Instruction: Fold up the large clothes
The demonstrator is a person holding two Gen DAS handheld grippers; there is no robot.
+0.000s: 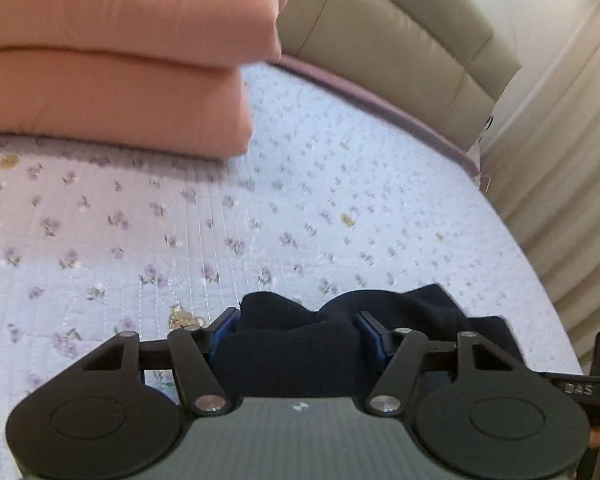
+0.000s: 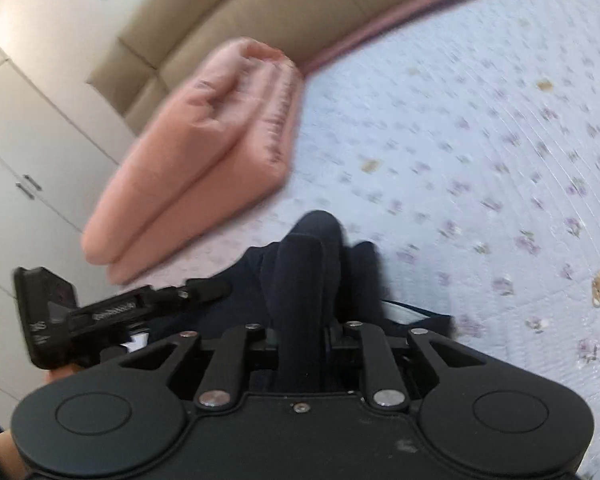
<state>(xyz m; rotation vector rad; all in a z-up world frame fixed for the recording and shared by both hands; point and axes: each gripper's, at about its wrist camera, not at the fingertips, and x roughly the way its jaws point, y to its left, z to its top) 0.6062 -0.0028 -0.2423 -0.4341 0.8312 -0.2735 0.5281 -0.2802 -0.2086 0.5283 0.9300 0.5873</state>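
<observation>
Both grippers hold one dark navy garment (image 1: 296,344) above the floral bed quilt (image 1: 300,208): the left gripper (image 1: 296,340) has a thick bunch of it between its fingers, which stand fairly wide, and the right gripper (image 2: 302,332) is closed tight on a narrow ridge of the same cloth (image 2: 304,272). Holding two parts at once probably lets the person lift and spread it for a fold. No container shows; a folded pink blanket (image 2: 196,160) lies by the headboard (image 1: 400,28), apart from the garment.
</observation>
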